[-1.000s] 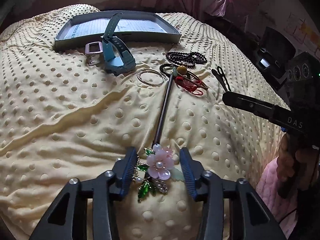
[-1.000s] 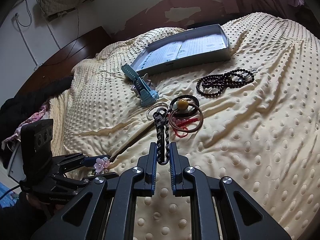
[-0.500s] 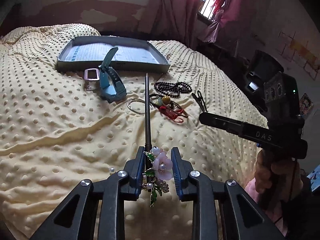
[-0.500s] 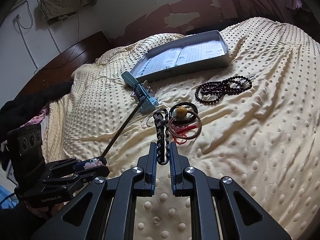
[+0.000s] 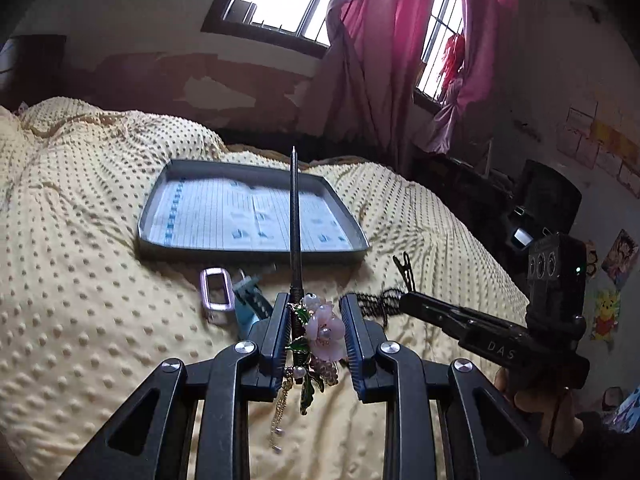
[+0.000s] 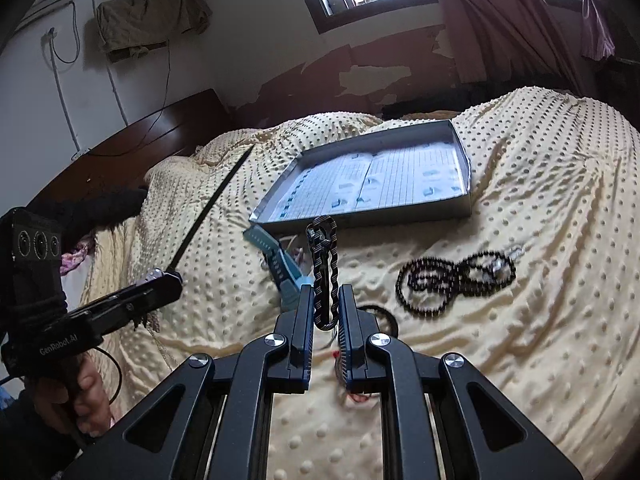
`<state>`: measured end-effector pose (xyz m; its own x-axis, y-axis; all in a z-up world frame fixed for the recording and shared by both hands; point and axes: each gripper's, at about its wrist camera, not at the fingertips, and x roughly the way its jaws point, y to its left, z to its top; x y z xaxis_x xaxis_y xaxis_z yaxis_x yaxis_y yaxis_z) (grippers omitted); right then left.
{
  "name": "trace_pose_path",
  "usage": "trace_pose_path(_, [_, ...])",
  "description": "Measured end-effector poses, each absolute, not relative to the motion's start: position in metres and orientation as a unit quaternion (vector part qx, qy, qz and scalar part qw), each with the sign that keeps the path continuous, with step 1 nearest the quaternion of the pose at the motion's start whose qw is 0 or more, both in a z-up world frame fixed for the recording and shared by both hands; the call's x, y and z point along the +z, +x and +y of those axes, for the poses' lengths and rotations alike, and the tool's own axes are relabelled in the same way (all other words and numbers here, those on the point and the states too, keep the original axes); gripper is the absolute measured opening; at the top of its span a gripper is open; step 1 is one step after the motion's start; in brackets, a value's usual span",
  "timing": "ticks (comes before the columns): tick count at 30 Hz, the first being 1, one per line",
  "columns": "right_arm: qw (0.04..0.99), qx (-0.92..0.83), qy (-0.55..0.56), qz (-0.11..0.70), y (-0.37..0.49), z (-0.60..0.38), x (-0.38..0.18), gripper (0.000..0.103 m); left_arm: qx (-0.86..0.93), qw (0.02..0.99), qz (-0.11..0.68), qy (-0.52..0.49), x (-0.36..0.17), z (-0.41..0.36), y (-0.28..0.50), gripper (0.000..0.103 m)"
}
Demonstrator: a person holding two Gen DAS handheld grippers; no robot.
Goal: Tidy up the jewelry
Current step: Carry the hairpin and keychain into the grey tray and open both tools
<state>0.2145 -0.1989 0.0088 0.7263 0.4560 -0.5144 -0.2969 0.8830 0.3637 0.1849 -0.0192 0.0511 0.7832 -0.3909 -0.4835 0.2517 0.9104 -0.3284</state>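
My left gripper [image 5: 315, 312] is shut on a hair stick [image 5: 295, 216] with a pink flower [image 5: 326, 330], held off the bed, its dark pin pointing up toward the grey tray [image 5: 252, 254]. My right gripper [image 6: 325, 300] is shut on a black-and-white wavy hair clip [image 6: 325, 264], also lifted, in front of the tray [image 6: 360, 218]. Each gripper shows in the other view: the right gripper [image 5: 404, 304] with the clip [image 5: 378, 300], the left gripper [image 6: 176, 278] with the stick [image 6: 212, 204].
On the yellow dotted bedspread [image 6: 540, 240] lie a teal watch [image 6: 280, 264], a dark bead necklace [image 6: 452, 278] and a black hair tie [image 6: 380, 312]. A pink watch case [image 5: 217, 290] lies below the tray. A wooden headboard [image 6: 160, 128] stands at left.
Both grippers rose off the bed with their items. The left one closed on the flower hair stick and lifted it so the pin points upward; the right raised the clip toward the tray.
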Motion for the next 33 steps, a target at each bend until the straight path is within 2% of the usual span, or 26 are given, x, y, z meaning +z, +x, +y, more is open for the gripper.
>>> trace_pose_path(6, [0.921, 0.191, 0.152, 0.304, 0.291, -0.186, 0.014, 0.011, -0.154, 0.943, 0.259, -0.142, 0.088, -0.005, 0.244, 0.024])
trace_pose_path(11, [0.92, 0.186, 0.176, 0.295, 0.346, -0.178, 0.01, 0.011, -0.144, 0.946, 0.252, -0.142, 0.096, 0.005, 0.302, 0.024])
trace_pose_path(20, [0.911, 0.164, 0.173, 0.337, 0.406, -0.167, -0.028, 0.011, -0.103, 0.937, 0.289, -0.167, 0.034, 0.019, 0.396, 0.024])
trace_pose_path(25, [0.903, 0.154, 0.158, 0.369, 0.417, -0.165, -0.048, 0.011, -0.092, 0.921, 0.336, -0.175, 0.001, 0.017, 0.418, 0.024])
trace_pose_path(31, [0.904, 0.155, 0.145, 0.371, 0.418, -0.16, -0.046, 0.011, -0.071, 0.903, 0.383, -0.181, -0.023, 0.017, 0.422, 0.025])
trace_pose_path(33, [0.903, 0.149, 0.143, 0.376, 0.419, -0.162, -0.047, 0.011, -0.073, 0.896, 0.392, -0.195, -0.027, 0.021, 0.423, 0.03])
